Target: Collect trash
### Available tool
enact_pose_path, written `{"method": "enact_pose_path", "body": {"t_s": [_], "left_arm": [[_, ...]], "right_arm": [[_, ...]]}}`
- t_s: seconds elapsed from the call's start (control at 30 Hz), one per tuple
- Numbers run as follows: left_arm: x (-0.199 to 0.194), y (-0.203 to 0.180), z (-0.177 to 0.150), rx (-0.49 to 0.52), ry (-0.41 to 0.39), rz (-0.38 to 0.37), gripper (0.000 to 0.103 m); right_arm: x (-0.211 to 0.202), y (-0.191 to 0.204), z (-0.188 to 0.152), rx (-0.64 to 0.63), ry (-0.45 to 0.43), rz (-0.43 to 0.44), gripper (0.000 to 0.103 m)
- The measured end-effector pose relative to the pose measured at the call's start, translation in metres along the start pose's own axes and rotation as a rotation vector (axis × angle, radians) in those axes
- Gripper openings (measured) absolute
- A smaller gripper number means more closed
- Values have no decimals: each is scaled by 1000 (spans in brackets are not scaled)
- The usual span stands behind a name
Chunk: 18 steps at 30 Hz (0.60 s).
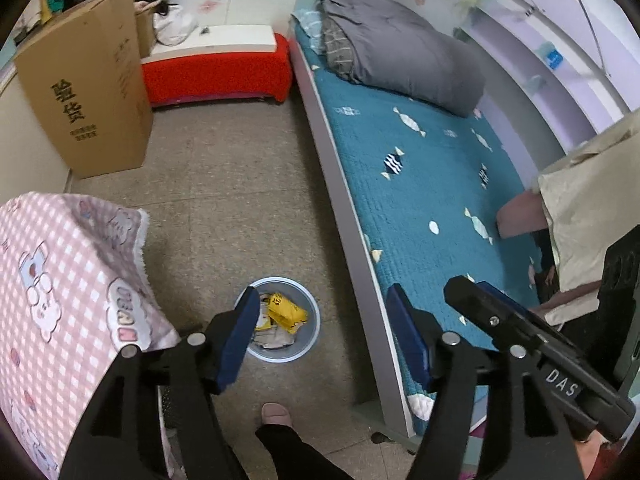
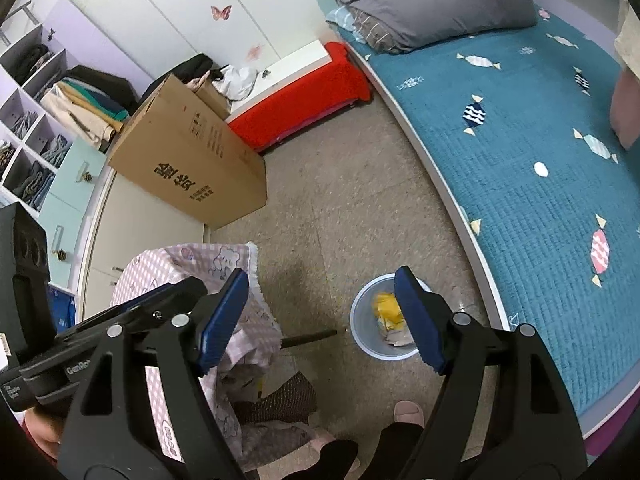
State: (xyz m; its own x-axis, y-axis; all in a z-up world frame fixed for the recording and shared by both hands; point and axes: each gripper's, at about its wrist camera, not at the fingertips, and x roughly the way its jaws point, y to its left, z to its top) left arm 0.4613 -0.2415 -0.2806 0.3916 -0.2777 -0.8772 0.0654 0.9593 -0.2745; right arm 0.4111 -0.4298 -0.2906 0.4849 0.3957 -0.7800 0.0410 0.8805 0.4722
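Two grippers are under my control, and both hang above the speckled floor beside the bed.

From the left wrist camera, my left gripper (image 1: 324, 336) stands wide, its blue pads well apart with nothing pressed between them. Below it sits the small round pale-blue waste bin (image 1: 308, 344), and inside lie a crumpled yellow wrapper (image 1: 286, 314) and some pale paper scraps (image 1: 274, 338). To the left is a pink checked cloth with cartoon bears (image 1: 68, 280); to the right runs the bed with its teal quilted cover (image 1: 420, 184). A tall brown cardboard box (image 1: 88, 88) stands against the far wall. My right gripper's black body crosses the lower right corner.

From the right wrist camera, my right gripper (image 2: 320, 320) is also wide and empty. The same bin (image 2: 364, 320) rests on the floor near the bed's edge, partly behind the right-hand pad, with the yellow wrapper (image 2: 385, 308) showing inside. A person's pink slipper (image 2: 408, 412) is planted just below the bin.
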Motion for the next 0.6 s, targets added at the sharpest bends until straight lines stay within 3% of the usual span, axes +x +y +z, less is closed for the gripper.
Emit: {"method": "enact_pose_path", "body": {"t_s": [0.23, 0.6], "left_arm": [[-29, 21, -17, -60, -32, 49, 67], [-121, 53, -61, -111, -175, 182, 72]], "right_arm": [[-2, 26, -12, -62, 21, 31, 74], [-36, 81, -43, -198, -7, 68, 75]]}}
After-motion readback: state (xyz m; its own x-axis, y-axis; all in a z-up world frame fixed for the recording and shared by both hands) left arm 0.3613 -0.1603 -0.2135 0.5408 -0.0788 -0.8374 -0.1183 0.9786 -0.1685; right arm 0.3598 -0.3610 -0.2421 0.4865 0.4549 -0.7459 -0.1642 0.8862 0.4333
